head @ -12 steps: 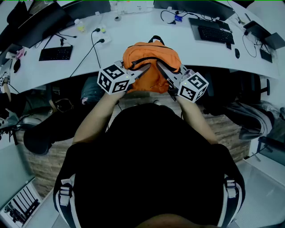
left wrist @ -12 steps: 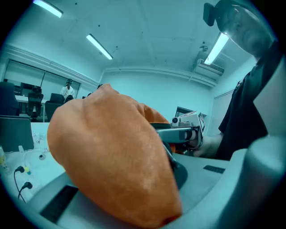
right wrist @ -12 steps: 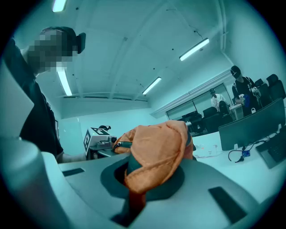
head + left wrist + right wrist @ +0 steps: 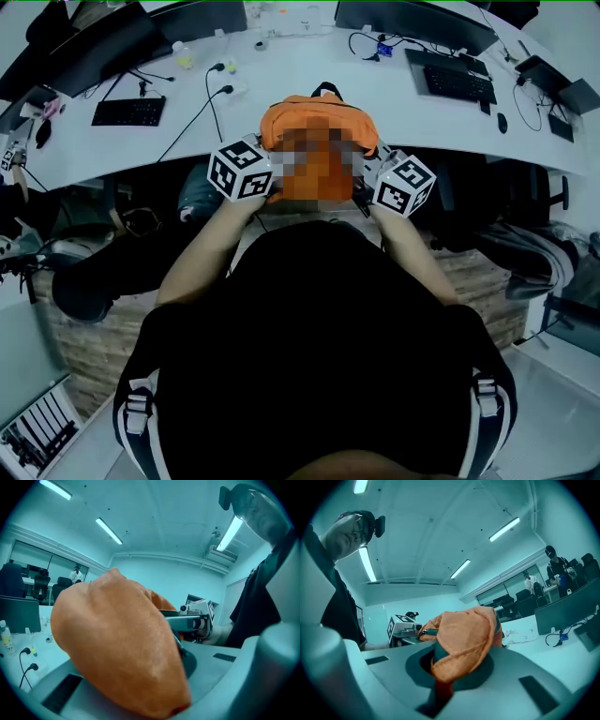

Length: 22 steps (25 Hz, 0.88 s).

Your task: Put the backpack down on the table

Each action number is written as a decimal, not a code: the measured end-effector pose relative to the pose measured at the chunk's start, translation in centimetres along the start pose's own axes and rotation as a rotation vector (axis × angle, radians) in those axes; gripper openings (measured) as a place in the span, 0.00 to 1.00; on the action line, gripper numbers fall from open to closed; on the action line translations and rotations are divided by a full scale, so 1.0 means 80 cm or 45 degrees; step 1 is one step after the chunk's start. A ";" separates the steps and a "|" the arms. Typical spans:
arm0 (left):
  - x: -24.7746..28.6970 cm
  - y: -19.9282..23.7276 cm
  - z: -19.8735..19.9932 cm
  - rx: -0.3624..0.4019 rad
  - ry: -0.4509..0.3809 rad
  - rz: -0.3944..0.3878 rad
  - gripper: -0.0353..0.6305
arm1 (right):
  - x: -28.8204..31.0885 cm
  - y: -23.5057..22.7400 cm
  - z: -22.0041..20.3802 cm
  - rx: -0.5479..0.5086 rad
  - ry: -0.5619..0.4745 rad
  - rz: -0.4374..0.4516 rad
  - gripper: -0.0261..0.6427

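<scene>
Fingers [image 4: 220,672] of the left gripper [image 4: 182,700] are shut tight on a fold of the orange backpack [image 4: 314,112]. The fingers [image 4: 501,686] of the right gripper [image 4: 439,686] are clamped on its cloth too, so both hold it. In the head view the backpack sits at 12 o'clock from the person, with the left gripper at its 8 o'clock and the right gripper at its 4 o'clock. Its upper part lies over the near edge of the table [image 4: 309,61], while its lower part shows in front of that edge. Whether any of it bears on the top I cannot tell.

By my reading the task is about halfway. The backpack is up at the table's edge in 2 grips, but it is not yet set down and neither grip is let go. Left to do: carry it toward 12 o'clock over the bare white patch, lower it until it rests, then open both pairs of fingers.

That table is long, white and curved. A black keyboard [image 4: 129,111] lies at 10 o'clock from the backpack. A second keyboard [image 4: 457,77] lies at 2 o'clock with a mouse [image 4: 501,120] beyond it, and cables [image 4: 202,98] trail near at 10 o'clock. Monitors [image 4: 412,21] line the far edge. The room is an office with strip lights [image 4: 108,530] overhead and people [image 4: 555,566] well apart at other tables.
</scene>
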<state>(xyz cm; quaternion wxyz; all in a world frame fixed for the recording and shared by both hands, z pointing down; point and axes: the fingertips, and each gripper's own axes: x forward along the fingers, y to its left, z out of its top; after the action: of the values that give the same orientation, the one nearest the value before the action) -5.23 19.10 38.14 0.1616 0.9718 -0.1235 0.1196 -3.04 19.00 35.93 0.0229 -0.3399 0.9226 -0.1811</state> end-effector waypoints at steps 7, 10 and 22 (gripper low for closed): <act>-0.016 0.006 0.000 -0.013 -0.023 -0.014 0.10 | 0.017 0.005 -0.001 -0.002 0.002 -0.019 0.08; -0.015 0.008 0.003 -0.021 -0.031 -0.028 0.10 | 0.020 0.001 0.002 -0.010 0.008 -0.030 0.08; 0.011 0.037 0.016 -0.036 -0.020 -0.034 0.10 | 0.031 -0.045 0.010 0.012 0.004 -0.048 0.08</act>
<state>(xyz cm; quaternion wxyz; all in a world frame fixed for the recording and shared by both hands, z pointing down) -4.97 15.75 38.09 0.1761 0.9718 -0.1136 0.1081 -2.60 14.67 36.64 0.0195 -0.3567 0.9152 -0.1866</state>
